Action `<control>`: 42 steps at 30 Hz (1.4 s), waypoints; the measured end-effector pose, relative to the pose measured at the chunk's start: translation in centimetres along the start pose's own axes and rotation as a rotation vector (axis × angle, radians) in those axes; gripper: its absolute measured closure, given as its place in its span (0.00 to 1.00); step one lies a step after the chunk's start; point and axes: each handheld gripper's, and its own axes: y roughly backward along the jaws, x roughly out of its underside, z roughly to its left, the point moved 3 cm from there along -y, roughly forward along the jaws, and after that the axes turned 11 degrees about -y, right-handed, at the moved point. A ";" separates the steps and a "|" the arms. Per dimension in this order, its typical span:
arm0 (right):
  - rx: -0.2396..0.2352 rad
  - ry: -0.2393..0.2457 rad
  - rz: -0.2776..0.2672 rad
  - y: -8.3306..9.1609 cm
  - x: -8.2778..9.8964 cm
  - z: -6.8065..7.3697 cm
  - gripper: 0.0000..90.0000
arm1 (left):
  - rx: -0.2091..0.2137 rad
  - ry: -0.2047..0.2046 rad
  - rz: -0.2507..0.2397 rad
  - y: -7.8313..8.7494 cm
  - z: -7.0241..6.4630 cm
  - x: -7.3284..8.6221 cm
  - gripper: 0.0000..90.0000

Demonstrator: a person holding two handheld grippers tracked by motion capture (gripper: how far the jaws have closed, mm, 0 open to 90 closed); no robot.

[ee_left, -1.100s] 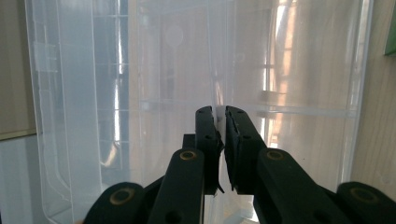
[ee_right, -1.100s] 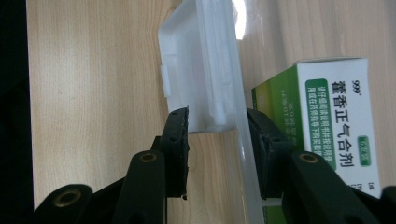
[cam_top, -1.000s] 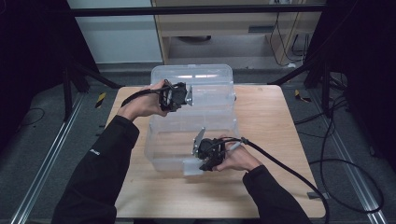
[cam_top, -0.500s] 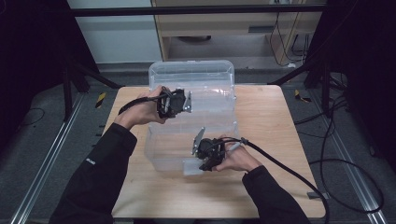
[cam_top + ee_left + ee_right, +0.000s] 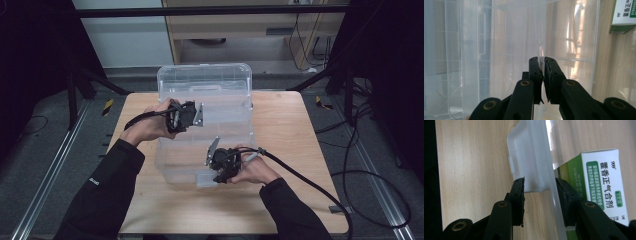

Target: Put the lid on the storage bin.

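Since the earlier frames the left gripper (image 5: 196, 116) has shifted toward the left edge of the clear storage box (image 5: 205, 130), drawing the lid (image 5: 204, 82) with it; the right gripper (image 5: 214, 165) sits where it was.

Left gripper: jaws nearly closed, pinching a thin clear plastic edge between the pads (image 5: 535, 71). In the left gripper view that edge runs straight up from the jaws, with the box's ribbed clear panels behind it. From the high view the lid stands raised at the far side of the box, and the left hand (image 5: 150, 125) holds the gripper over the box's left half.

Right gripper: jaws partly open, clamped across the white plastic latch (image 5: 530, 160) on the near wall of the box; each pad presses one side of it. The right hand (image 5: 252, 170) rests low at the near edge.

Box position: middle of the wooden table (image 5: 300, 150), long side toward the person. A green and white carton (image 5: 602, 187) with printed characters lies inside it, seen through the wall just beside the latch in the right gripper view.
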 end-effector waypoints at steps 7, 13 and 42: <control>0.001 -0.007 -0.008 0.0 0.0 0.1 0.68 | 0.010 0.003 0.003 0.3 -0.6 0.0 0.93; -0.003 -0.004 -0.005 0.0 0.0 0.0 0.68 | 0.012 0.005 0.003 0.5 -1.1 0.0 0.93; 0.025 -0.013 -0.022 0.0 0.1 0.5 0.65 | 0.033 0.007 -0.023 1.2 -3.9 -0.3 0.93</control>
